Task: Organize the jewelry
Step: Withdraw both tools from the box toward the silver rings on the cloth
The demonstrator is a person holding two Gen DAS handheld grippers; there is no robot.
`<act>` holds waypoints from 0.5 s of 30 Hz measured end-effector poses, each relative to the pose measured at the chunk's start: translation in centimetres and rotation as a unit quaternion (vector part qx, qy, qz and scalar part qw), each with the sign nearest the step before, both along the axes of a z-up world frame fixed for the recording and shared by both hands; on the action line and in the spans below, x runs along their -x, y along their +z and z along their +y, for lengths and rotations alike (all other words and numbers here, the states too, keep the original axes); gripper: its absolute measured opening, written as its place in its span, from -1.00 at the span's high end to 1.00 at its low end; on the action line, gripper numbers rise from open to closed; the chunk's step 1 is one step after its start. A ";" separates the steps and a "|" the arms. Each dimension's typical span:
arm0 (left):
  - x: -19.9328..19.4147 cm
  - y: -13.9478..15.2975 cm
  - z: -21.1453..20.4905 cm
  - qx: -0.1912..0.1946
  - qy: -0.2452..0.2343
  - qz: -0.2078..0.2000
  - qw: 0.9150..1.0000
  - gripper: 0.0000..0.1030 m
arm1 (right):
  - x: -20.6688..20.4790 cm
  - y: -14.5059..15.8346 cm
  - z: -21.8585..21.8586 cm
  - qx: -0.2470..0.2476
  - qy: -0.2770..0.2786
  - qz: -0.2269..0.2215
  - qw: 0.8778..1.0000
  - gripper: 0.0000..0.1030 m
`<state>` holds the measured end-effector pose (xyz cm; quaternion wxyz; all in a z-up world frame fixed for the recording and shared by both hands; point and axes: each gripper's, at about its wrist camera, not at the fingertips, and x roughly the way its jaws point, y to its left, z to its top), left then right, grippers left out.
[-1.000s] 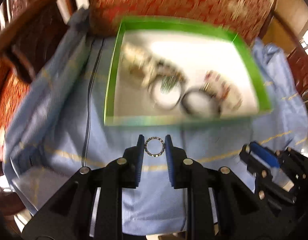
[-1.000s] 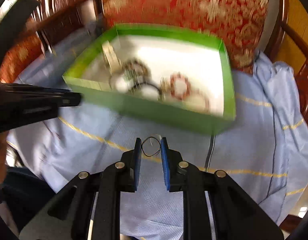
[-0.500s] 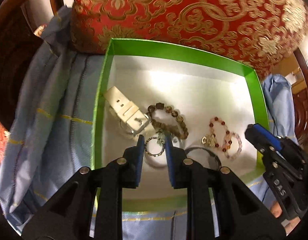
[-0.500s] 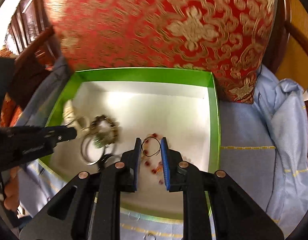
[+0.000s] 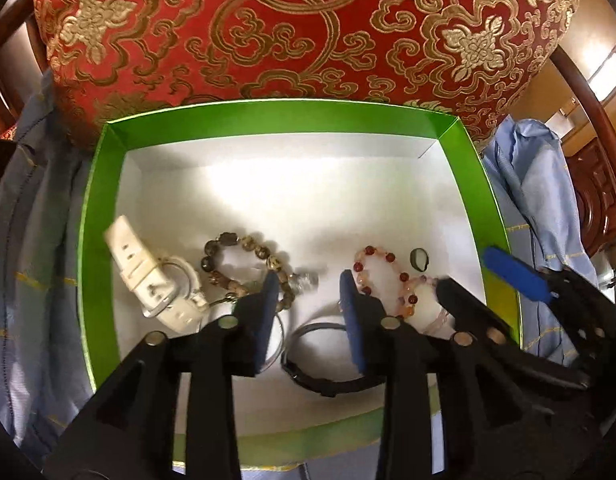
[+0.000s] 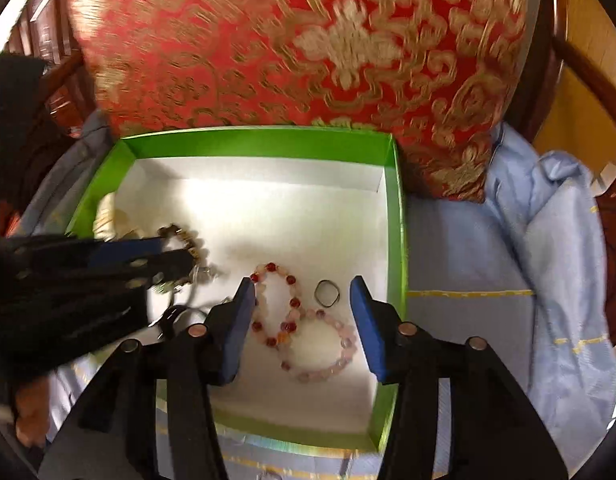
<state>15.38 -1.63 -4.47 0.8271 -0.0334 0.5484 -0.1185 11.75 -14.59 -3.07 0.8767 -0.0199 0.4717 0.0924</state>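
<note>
Between the right gripper's [image 6: 301, 300] opening fingers [image 6: 239, 320] lies the thin ring [image 6: 327, 293].

Jewelry lying in a shallow green cardboard box [image 5: 99, 208] with a white floor.

A white buckled strap [image 5: 147, 280] lies at the left, a brown beaded bracelet [image 5: 247, 256] beside it, a red-and-pink beaded bracelet [image 6: 295, 320] to the right with a thin dark ring [image 6: 327, 293] just beside it, and what may be a black bangle [image 5: 332, 380] near the front wall.
</note>
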 end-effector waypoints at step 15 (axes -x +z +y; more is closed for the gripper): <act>11.3 1.7 -0.8 -0.015 -0.067 -0.004 0.998 0.16 | 12.3 -4.6 0.2 -0.021 0.099 0.084 0.991 0.05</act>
